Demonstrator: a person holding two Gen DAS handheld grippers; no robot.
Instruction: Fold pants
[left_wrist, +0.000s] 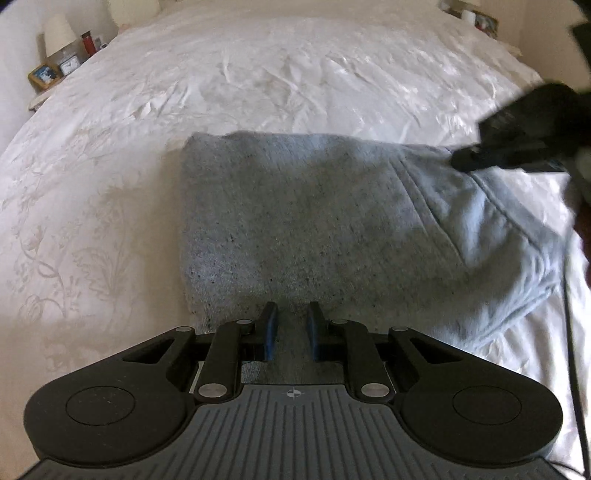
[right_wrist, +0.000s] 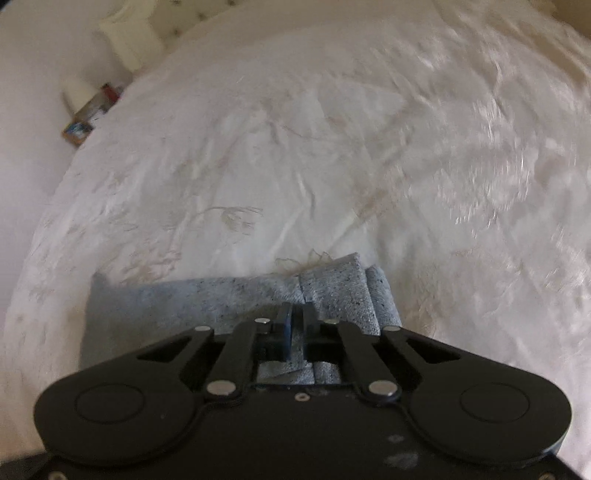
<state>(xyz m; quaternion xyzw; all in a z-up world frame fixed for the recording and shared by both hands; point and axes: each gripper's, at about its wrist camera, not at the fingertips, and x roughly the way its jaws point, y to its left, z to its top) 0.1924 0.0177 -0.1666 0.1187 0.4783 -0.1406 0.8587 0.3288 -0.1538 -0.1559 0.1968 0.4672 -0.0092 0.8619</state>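
Ahead of the left gripper (left_wrist: 291, 319), in the left wrist view, the grey pants (left_wrist: 314, 221) lie folded into a thick block on the white bed (left_wrist: 110, 184). Its jaws stand a narrow gap apart over the near edge of the fabric, blue pads facing each other, and grey cloth shows in the gap; whether the pads press on it I cannot tell. Beyond the jaws the block runs flat to a straight far edge, and to their right it turns into a looser, rumpled part with seam lines. At that far right corner the right gripper (left_wrist: 465, 160) comes in as a dark, blurred shape with its tip on or just above the pants. Far left of the jaws, past the bed's edge, stand a lamp (left_wrist: 59, 35) and a small picture frame (left_wrist: 44, 74). Under the right gripper (right_wrist: 297, 314), in the right wrist view, the jaws are nearly together and a ridge of the pants (right_wrist: 340, 291) rises between the pads, so they look clamped on it. Folded layers stack just right of the jaws, and a flat strip stretches left of them. Beyond lies the creased, flower-patterned bed (right_wrist: 295, 166), blurred toward the right.
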